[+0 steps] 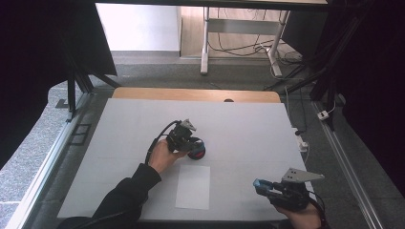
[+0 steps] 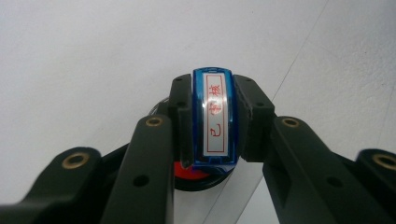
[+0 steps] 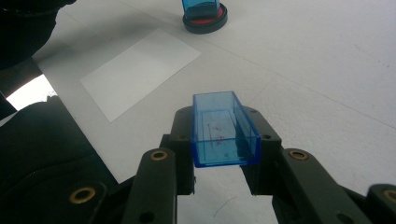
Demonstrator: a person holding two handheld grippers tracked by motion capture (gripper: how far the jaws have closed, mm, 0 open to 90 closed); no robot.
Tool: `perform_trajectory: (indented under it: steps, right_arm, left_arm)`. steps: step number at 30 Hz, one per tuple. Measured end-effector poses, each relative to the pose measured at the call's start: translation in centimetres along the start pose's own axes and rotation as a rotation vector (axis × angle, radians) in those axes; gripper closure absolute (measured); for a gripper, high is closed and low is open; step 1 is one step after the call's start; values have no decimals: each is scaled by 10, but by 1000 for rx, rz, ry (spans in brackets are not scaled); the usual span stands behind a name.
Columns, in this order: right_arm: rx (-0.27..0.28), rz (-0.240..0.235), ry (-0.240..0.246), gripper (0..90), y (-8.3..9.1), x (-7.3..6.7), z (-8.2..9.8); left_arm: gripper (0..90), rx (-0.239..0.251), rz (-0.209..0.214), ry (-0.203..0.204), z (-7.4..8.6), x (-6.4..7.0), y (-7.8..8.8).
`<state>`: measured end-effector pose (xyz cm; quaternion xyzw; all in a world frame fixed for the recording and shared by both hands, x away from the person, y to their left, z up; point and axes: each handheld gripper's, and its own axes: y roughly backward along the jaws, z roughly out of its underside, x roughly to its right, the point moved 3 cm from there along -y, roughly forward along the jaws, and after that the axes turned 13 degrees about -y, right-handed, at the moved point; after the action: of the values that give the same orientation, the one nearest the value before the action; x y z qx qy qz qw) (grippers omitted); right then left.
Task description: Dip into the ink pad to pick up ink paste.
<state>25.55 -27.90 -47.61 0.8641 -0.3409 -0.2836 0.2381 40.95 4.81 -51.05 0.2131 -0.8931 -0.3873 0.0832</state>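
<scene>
Left gripper (image 2: 212,121) clamped on blue plastic stamp (image 2: 213,119), pressed onto round black ink pad with red centre (image 3: 204,19). Right gripper (image 3: 224,135) clamped on clear blue stamp cap (image 3: 223,130), near white paper sheet (image 1: 193,187). Press straight down, keep stamp upright, lift vertically.

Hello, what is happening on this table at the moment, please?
A person works with two hand-held tongs. The left tongs grip a blue stamp and hold it on a round red ink pad. The right tongs hold the stamp's blue cap off to the side. A blank paper sheet lies between them on the table.
</scene>
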Motion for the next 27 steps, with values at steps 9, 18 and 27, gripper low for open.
perform_trajectory:
  steps: [9,18,27]
  right_arm:
    - [-3,2,1,686,0,0,0]
    - [0,-3,2,685,0,0,0]
    - [0,-9,-3,685,0,1,0]
  left_arm:
    - [710,-19,-62,-63,-3,10,-1]
    - [707,4,-58,-56,0,9,-1]
    - [706,-9,-67,-63,-3,10,0]
